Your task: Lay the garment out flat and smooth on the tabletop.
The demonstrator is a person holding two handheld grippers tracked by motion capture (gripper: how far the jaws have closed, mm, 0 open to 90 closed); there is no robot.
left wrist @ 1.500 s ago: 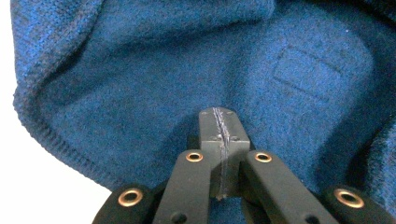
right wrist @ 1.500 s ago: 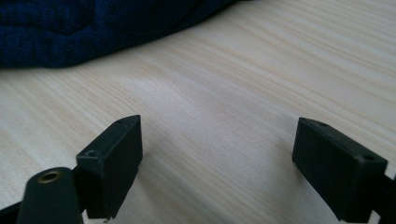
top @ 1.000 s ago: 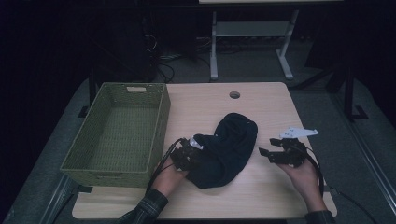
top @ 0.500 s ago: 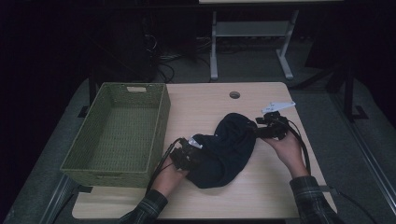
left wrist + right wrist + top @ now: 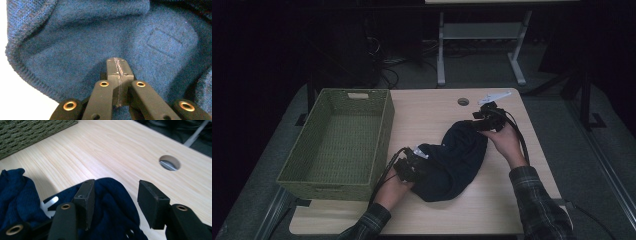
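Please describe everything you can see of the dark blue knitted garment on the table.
The garment is dark blue knit, soft and woolly looking, with a ribbed hem and a small sewn rectangular patch. It lies crumpled in a long heap on the wooden table, to the right of the green basket and apart from it. The left gripper is shut on its fabric at the near end. At the far end, a fold lies between the jaws of the right gripper, which have just been closing.

A basket (image 5: 337, 140) stands on the left half of the worktop (image 5: 427, 112), and a knitted garment (image 5: 457, 157) lies just right of it, near the middle. A cable hole (image 5: 463, 101) sits behind the garment, by the far edge.
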